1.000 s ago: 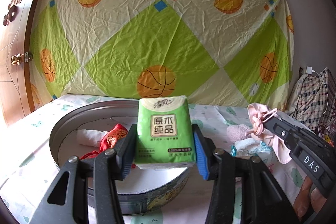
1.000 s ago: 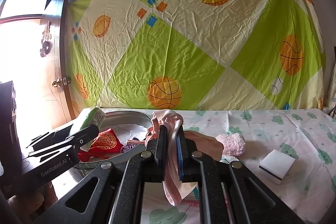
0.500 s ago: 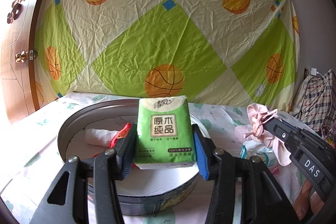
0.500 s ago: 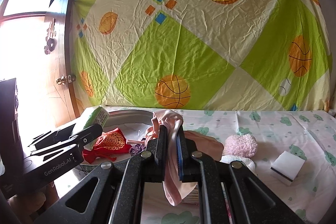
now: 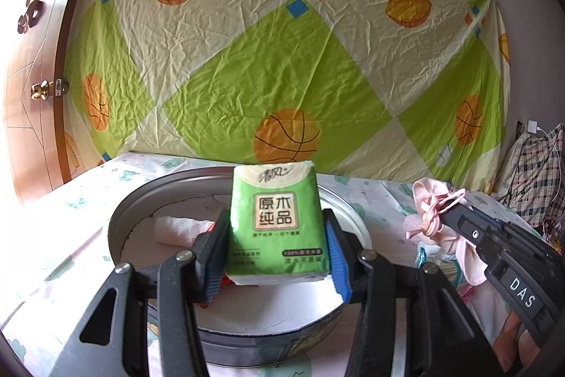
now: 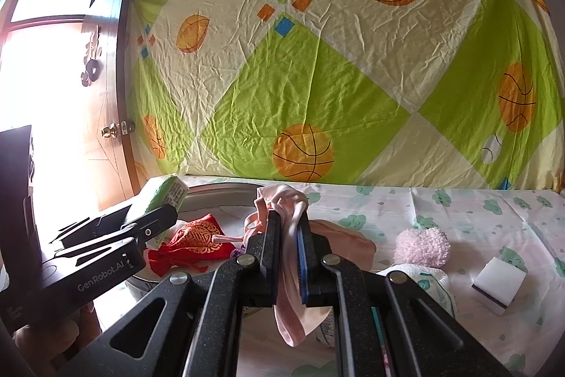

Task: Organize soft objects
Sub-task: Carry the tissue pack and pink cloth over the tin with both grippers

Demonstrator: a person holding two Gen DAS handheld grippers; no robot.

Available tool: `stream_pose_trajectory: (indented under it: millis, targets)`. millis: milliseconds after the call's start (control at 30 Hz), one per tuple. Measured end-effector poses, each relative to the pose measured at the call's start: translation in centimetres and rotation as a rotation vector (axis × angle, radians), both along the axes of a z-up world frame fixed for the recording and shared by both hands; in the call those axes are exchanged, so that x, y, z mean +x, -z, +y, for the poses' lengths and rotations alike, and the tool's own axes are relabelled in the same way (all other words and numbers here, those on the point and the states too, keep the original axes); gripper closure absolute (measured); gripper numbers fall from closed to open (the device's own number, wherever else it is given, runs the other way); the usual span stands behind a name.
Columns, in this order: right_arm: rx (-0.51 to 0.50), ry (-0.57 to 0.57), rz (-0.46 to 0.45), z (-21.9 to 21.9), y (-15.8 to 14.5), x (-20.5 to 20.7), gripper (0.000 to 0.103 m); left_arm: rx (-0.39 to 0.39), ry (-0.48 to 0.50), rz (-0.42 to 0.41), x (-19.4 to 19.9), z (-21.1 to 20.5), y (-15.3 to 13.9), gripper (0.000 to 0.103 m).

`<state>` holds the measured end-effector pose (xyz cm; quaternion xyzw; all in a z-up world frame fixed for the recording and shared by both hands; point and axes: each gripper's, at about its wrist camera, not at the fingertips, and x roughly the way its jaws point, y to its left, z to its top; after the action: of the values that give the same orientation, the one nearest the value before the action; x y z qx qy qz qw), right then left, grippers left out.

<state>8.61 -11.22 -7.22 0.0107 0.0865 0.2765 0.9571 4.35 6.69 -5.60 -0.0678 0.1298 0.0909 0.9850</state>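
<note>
From your left wrist camera, your left gripper [image 5: 275, 253] clamps a green tissue pack [image 5: 277, 221] upright between its blue pads [image 5: 337, 257], directly over the round metal tin [image 5: 148, 200] that sits just ahead of the fingers. Inside the tin, ahead and to the left of the tool, lies a rolled white cloth [image 5: 180, 230]; a scrap of red shows under the pack. Off to the right, your right gripper [image 5: 445, 218] reaches in with a pale pink garment [image 5: 434, 211] bunched at its tip.

From your right wrist camera, your right gripper [image 6: 287, 257] is clenched tight on the pink garment [image 6: 289, 271], which sticks up above the jaws and hangs down below them. Ahead and to the left, a red embroidered pouch [image 6: 192, 246] rests in the tin [image 6: 226, 191], and your left gripper [image 6: 155, 221] holds the tissue pack [image 6: 164, 195] above the tin's near-left rim. To the right of the fingers, on the cloud-print sheet [image 6: 476, 218], sit a fluffy pink puff [image 6: 422, 246] and, farther right, a white sponge block [image 6: 499, 283].
</note>
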Motion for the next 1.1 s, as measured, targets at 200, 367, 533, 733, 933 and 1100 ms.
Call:
stream_pose_trajectory:
  millis: [200,367,533,733,933,1100]
  targets:
    - [-0.008,-0.011,-0.001,0.7,0.0,0.0,0.094,-0.002,-0.005,-0.002,-0.1,0.5,0.0,0.054]
    - [-0.019,-0.021,-0.001,1.4,0.0,0.0,0.094,-0.002,-0.008,-0.001,-0.2,0.9,0.0,0.054]
    - [-0.027,-0.03,-0.001,2.1,-0.1,0.0,0.094,-0.005,-0.009,0.002,-0.2,1.3,0.0,0.054]
    - [-0.047,-0.042,0.004,2.9,0.0,0.3,0.094,-0.01,-0.012,0.012,0.1,2.1,0.1,0.054]
    - [-0.063,-0.055,0.013,3.7,0.0,0.6,0.094,-0.015,-0.016,0.022,0.3,2.7,0.2,0.054]
    - [-0.073,-0.066,0.015,4.3,-0.2,0.9,0.094,-0.005,-0.015,0.033,0.5,3.0,0.1,0.054]
